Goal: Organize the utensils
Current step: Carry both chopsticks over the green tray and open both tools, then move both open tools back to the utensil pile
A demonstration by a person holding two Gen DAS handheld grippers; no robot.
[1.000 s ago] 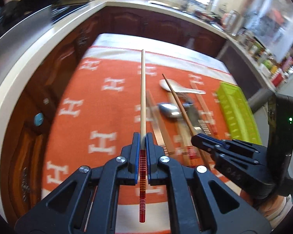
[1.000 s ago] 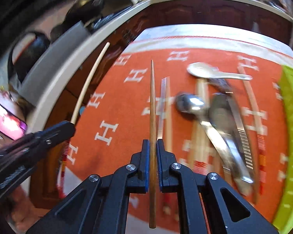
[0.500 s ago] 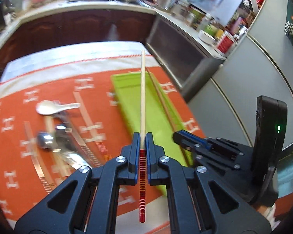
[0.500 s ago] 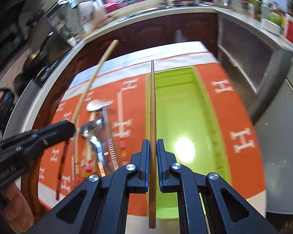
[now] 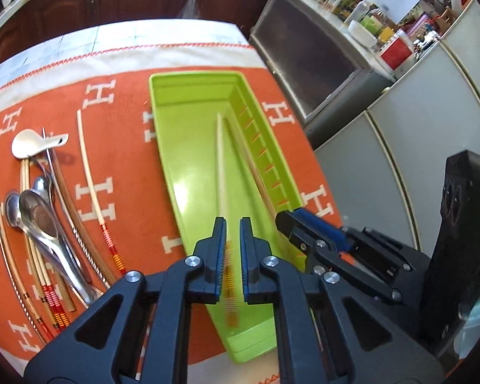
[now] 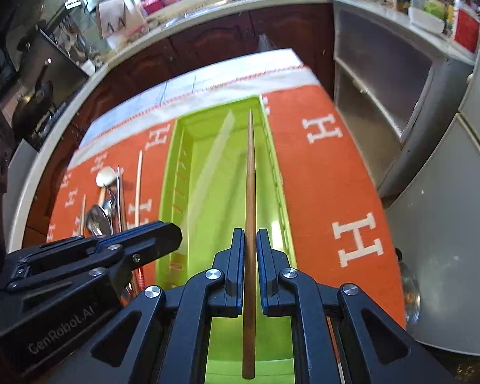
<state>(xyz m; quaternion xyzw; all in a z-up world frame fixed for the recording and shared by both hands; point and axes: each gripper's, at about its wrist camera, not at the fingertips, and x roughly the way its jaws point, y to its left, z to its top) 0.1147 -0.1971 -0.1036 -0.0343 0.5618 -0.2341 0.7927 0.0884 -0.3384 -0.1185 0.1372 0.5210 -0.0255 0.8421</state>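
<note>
Lime-green plastic tray (image 5: 188, 147) lies lengthwise on the orange cloth (image 5: 131, 172), both grippers above its near end. The left gripper (image 5: 232, 224) has just been opening; its pale chopstick (image 5: 220, 166), motion-blurred, sits loose between the parted jaws over the tray. The right gripper (image 6: 249, 235) has also just been opening, its brown chopstick (image 6: 250, 172) between jaws no longer pressing it. Spoons (image 5: 38, 211) and more chopsticks lie left of the tray.

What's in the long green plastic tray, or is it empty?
Not empty: a pale wooden chopstick and a brown wooden chopstick run lengthwise within the green tray, the pale one blurred.
</note>
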